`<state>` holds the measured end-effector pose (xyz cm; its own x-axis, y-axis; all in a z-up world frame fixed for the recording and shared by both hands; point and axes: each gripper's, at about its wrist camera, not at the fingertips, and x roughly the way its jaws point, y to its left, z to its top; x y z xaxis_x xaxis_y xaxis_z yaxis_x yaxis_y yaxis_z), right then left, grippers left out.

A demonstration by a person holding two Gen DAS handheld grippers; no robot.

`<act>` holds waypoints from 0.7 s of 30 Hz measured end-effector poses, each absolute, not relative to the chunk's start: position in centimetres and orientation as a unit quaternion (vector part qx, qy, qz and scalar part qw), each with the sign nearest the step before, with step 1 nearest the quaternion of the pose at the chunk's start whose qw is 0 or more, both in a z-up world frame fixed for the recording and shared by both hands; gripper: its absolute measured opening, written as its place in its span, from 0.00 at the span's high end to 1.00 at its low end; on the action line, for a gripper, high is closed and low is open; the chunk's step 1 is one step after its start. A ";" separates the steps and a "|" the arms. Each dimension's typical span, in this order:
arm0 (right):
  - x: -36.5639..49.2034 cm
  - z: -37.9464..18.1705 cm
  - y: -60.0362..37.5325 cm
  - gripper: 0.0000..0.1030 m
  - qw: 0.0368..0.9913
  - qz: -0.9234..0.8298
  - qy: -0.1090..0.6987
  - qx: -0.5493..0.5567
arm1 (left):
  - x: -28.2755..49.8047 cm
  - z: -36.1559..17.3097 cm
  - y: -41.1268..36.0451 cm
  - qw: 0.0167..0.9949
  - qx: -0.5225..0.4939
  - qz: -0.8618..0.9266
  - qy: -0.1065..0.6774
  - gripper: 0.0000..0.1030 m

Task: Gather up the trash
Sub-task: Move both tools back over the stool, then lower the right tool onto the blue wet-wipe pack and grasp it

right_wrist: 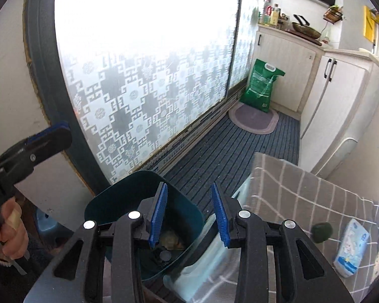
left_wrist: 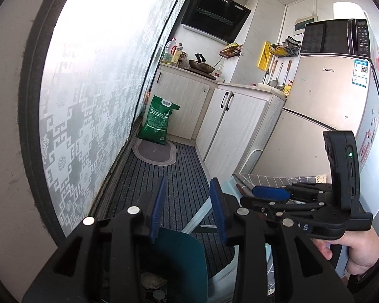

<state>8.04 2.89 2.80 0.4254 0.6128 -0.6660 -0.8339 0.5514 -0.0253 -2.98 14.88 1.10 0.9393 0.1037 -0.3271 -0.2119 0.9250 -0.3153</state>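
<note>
Right wrist view looks down past the right gripper (right_wrist: 189,214), whose blue-padded jaws stand apart with nothing between them. Below and just ahead of its fingertips sits the dark teal plastic trash bin (right_wrist: 128,194), its mouth open upward on the striped grey floor mat (right_wrist: 227,149). To the gripper's right a low surface draped in a grey checked cloth (right_wrist: 303,189) sits close beside the bin, with a pale translucent plastic container (right_wrist: 204,260) between them. On that cloth lie a white and blue soft packet (right_wrist: 351,250) and, nearer the gripper, a small dark green rounded lump (right_wrist: 322,232); what the lump is cannot be told. Inside the bin, straight under the pads, a crumpled beige scrap (right_wrist: 171,240) and a small grey round cap (right_wrist: 165,255) already rest on the bottom.

From the left wrist, the left gripper (left_wrist: 189,207) also has its jaws apart and empty, hovering above the same bin, with the right-hand gripper level beside it.

Judging by this, some trash is collected, and both grippers are free. Whether the packet and lump count as trash is unclear; if so, they are what remains, to the right of the right gripper.
</note>
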 end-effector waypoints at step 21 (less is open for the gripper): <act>12.7 3.2 -10.6 0.56 0.879 0.342 0.305 -0.129 | 3.6 1.7 5.2 0.977 -0.115 0.012 0.181 0.57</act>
